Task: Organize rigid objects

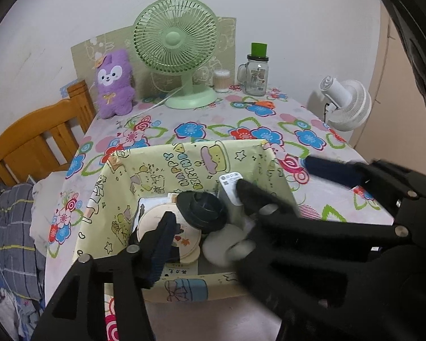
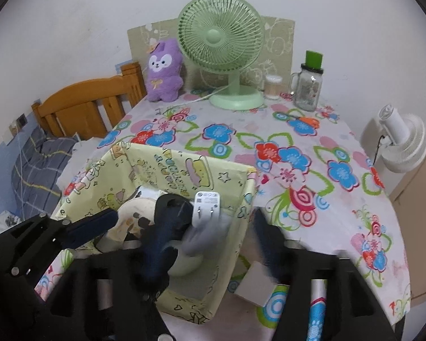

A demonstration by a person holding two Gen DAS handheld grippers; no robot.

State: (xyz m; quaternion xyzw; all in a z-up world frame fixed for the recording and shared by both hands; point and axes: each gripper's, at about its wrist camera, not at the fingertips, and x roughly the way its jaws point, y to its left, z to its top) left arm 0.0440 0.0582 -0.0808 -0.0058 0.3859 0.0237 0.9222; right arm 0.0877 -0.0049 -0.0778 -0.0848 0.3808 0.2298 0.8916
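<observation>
Green desk fan (image 1: pixel 176 48), purple plush (image 1: pixel 115 83), glass mug-jar (image 1: pixel 257 75) at tabletop (image 1: pixel 235 130) rear – white fan (image 1: pixel 346 105) off right edge. Yellow patterned box (image 1: pixel 184 159) holds white charger (image 2: pixel 207 207), dark round lid (image 1: pixel 201 211), cream discs. Left gripper (image 1: pixel 204 204) and right gripper (image 2: pixel 213 224) over box – jaws of both released, nothing clamped.

A pale yellow box (image 1: pixel 184 167), printed with cartoon figures and stars, is sitting on a tabletop (image 1: pixel 241 130) whose white cloth is showing blue, red and pink flowers with green outlines. A mint green fan (image 1: pixel 176 42) is standing beside a purple plush toy (image 1: pixel 115 85) with a white face. Inside the box, a white charger (image 2: pixel 207 204) is lying near a dark round lid (image 1: pixel 201 207).
</observation>
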